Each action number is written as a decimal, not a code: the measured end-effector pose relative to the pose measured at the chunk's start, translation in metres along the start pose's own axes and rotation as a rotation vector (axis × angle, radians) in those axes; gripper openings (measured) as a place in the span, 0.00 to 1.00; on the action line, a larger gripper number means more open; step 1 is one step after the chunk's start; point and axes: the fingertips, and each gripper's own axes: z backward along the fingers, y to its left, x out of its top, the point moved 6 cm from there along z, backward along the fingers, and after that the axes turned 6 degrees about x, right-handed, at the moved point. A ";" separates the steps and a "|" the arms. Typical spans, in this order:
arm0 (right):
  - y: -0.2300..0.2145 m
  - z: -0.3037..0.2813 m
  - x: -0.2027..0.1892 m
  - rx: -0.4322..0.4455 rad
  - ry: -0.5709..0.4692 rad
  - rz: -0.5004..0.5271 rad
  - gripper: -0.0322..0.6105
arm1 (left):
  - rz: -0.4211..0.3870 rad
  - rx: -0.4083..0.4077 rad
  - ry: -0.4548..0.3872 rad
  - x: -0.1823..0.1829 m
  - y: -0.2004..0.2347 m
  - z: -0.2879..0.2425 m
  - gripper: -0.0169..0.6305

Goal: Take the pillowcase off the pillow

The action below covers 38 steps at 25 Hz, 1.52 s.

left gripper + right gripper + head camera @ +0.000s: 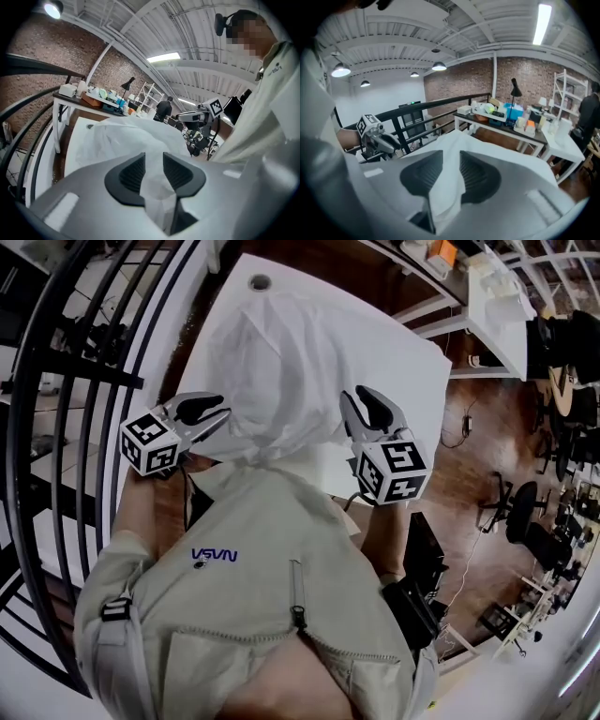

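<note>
A white pillow in its white pillowcase [272, 381] lies on the white table [412, 371] in front of me, its near end bunched up at my chest. My left gripper [211, 413] is at the near left corner of the bunched cloth and my right gripper [370, 413] at the near right corner. In the left gripper view a fold of the pillowcase [126, 136] runs through the left gripper [153, 164], whose jaws stand apart. The right gripper view shows the same: white cloth [450, 140] hangs loosely in the gap of the right gripper [451, 161].
A black curved railing [75, 371] runs along the table's left side. A workbench with boxes and a lamp [506, 117] stands beyond the table, and another white table [497, 306] at far right. Office chairs [525, 512] stand on the wooden floor.
</note>
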 end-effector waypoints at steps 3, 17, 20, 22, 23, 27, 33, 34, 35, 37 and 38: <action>0.003 -0.013 0.012 0.034 0.000 0.042 0.22 | 0.027 0.058 -0.081 0.027 0.019 -0.005 0.27; 0.000 -0.142 0.075 0.131 0.168 0.254 0.23 | 0.069 0.008 0.209 0.046 0.063 -0.143 0.42; 0.000 -0.174 0.073 0.152 0.256 0.295 0.26 | -0.006 0.006 0.184 0.051 0.045 -0.139 0.20; 0.001 -0.191 0.072 0.146 0.328 0.328 0.31 | -0.061 0.016 0.155 0.056 0.030 -0.134 0.15; 0.001 -0.197 0.073 0.135 0.369 0.344 0.32 | -0.087 0.013 0.145 0.057 0.021 -0.132 0.14; 0.006 -0.207 0.059 0.136 0.539 0.385 0.21 | -0.187 -0.019 0.125 0.056 -0.015 -0.123 0.11; -0.028 -0.202 0.071 0.003 0.450 0.332 0.06 | -0.304 -0.058 0.068 0.051 -0.043 -0.092 0.10; -0.036 -0.200 0.073 -0.014 0.428 0.316 0.06 | -0.327 -0.064 0.057 0.051 -0.048 -0.088 0.10; -0.044 -0.198 0.074 -0.030 0.412 0.295 0.06 | -0.349 -0.070 0.049 0.051 -0.052 -0.085 0.09; -0.058 -0.193 0.074 -0.076 0.389 0.261 0.06 | -0.378 -0.083 0.037 0.049 -0.060 -0.080 0.09; -0.068 -0.190 0.074 -0.109 0.377 0.253 0.06 | -0.386 -0.093 0.034 0.048 -0.065 -0.078 0.09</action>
